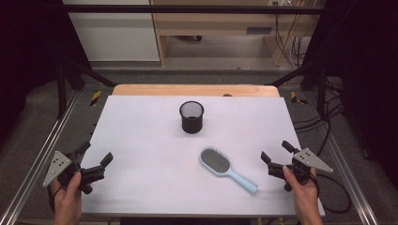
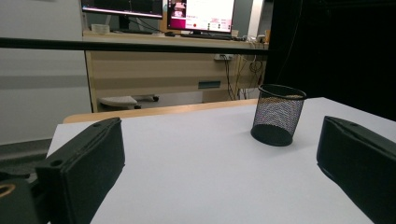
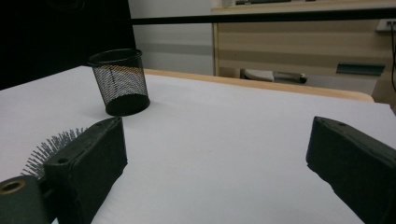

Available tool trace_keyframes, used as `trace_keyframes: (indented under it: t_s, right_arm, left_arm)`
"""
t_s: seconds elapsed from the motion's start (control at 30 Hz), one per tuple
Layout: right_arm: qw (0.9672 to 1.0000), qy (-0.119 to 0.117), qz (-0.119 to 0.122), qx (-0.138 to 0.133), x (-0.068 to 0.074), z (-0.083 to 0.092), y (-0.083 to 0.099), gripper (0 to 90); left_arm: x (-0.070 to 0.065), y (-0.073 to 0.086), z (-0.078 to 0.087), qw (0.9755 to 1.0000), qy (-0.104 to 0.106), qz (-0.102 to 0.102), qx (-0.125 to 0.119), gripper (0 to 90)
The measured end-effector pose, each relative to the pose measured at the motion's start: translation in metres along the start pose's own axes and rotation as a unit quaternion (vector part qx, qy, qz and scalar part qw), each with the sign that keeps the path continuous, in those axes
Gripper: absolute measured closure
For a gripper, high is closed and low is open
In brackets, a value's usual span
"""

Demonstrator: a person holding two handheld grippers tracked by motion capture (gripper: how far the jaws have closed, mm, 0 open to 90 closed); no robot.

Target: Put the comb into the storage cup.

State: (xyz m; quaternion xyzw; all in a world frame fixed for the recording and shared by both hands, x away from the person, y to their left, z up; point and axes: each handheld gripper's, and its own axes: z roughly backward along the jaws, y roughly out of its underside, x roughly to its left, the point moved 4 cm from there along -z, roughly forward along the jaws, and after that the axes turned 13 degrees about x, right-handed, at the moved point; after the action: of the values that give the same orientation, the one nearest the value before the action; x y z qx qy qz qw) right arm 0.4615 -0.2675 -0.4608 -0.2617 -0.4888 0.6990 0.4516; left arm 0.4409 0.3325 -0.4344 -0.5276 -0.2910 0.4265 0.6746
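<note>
White tabletop carries a light-blue hairbrush (image 1: 226,168) lying bristles-up at the near right, just left of the right gripper (image 1: 278,153), whose jaws gape wide and empty, while the left gripper (image 1: 97,153), equally wide and empty, hovers at the near left, with a black mesh cup (image 1: 191,116) standing farther back.

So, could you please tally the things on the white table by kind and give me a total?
Black mesh pen cup: 1
Light blue hairbrush: 1
Total: 2
</note>
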Motion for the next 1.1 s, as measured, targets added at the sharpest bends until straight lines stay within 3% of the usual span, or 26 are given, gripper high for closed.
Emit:
trace_keyframes:
  t_s: [0.1, 0.23, 0.4, 0.5, 0.87, 0.97, 1.1]
  right_arm:
    - [0.9998, 0.000, -0.008, 0.018, 0.001, 0.000, 0.000, 4.6]
    - [0.9993, 0.010, -0.002, 0.036, 0.003, 0.000, 0.001, 4.2]
    - [0.9985, 0.022, -0.013, 0.048, 0.007, -0.001, -0.001, 5.8]
    - [0.9970, 0.010, 0.002, 0.077, 0.020, -0.005, 0.000, 7.0]
    - [0.9917, -0.014, 0.051, 0.118, 0.053, -0.008, -0.006, 8.8]
    - [0.9886, -0.022, 0.073, 0.129, 0.066, -0.011, -0.009, 8.7]
    - [0.9854, -0.037, 0.084, 0.143, 0.078, -0.014, -0.010, 8.3]
  left_arm:
    - [0.000, 0.001, -0.002, 1.0000, 0.002, 0.000, 0.005, 1.3]
    - [-0.001, 0.001, -0.003, 1.0000, 0.001, 0.002, 0.008, 1.3]
    - [0.000, 0.002, -0.002, 0.9999, -0.004, -0.002, 0.013, 1.3]
    - [0.000, 0.002, -0.003, 0.9999, -0.001, -0.003, 0.015, 1.3]
    - [0.001, 0.002, -0.001, 0.9999, -0.004, 0.000, 0.012, 1.2]
    - [0.002, 0.002, -0.001, 0.9999, -0.008, -0.002, 0.013, 1.3]
    - [0.002, 0.002, -0.001, 0.9998, -0.009, -0.003, 0.015, 1.3]
